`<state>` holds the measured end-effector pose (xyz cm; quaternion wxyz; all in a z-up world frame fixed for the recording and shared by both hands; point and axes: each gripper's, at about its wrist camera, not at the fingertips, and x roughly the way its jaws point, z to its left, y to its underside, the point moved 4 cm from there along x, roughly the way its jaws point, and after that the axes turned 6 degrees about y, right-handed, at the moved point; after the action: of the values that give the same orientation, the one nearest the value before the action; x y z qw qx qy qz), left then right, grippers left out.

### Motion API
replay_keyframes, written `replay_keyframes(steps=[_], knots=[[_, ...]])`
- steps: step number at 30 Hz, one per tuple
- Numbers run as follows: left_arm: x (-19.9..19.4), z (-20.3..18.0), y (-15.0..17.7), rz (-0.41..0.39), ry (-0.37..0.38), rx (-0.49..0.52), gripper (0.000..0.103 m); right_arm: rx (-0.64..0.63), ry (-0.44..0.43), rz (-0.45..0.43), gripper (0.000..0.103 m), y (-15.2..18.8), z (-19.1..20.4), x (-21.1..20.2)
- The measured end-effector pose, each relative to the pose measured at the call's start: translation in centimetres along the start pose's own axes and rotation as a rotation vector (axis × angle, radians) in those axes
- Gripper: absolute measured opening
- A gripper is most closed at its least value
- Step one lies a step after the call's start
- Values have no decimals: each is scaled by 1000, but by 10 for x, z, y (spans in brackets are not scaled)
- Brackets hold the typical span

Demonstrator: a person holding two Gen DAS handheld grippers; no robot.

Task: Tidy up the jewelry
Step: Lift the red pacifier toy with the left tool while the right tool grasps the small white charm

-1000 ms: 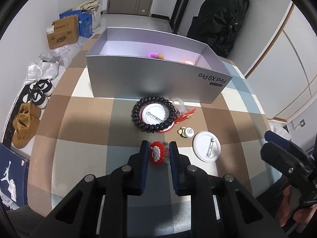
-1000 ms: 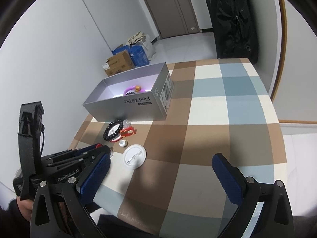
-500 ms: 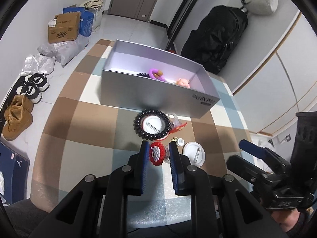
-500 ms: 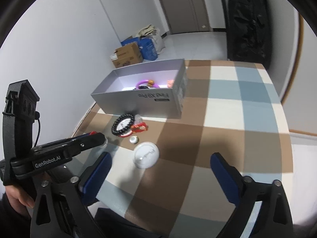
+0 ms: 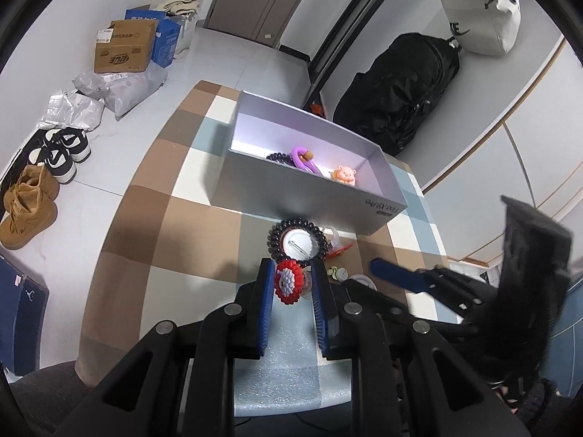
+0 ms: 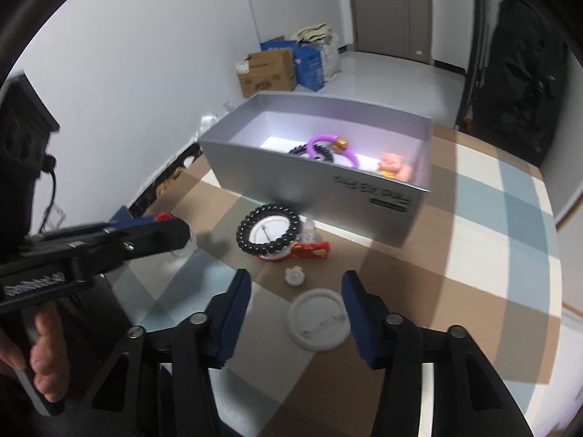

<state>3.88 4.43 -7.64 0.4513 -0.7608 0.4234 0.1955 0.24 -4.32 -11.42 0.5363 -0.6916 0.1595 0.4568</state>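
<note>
So: left gripper (image 5: pixel 290 284) clamped on red-white beaded piece (image 5: pixel 289 281), lifted off checked table (image 5: pixel 153 218), black bead ring (image 5: pixel 298 236) just past tips at 12. Right gripper (image 6: pixel 297 293) jaws just been closing, part-open, nothing pinched; white round badge (image 6: pixel 317 322) on table btwn them, twd 1 o'clock finger. Silver box (image 6: pixel 328 178) at 12: purple ring (image 6: pixel 329 144), pink pig (image 6: pixel 393 167), dark beads inside.
</note>
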Motion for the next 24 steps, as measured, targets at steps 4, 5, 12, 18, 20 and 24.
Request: replay_keyframes(steps=[4,5,12,18,20,24], knots=[[-4,4,-4,-20,24,-27,15,-5,18,34,41,-1,4,13],[-5,4,-4,-20,27,-30,15,-15,28,38,39,-1,6,16],[-4,5,-5,-20,34,-36,15,-61,100,58,18,-3,9,29],[-5,7,-5,-25,37,-54,15,-75,117,59,12,-3,15,30],[-5,4,-5,-27,36,-45,15,-60,113,51,12,-4,12,28],[-5,-2,-6,-34,31,-15,15,-29,100,35,12,-3,6,20]])
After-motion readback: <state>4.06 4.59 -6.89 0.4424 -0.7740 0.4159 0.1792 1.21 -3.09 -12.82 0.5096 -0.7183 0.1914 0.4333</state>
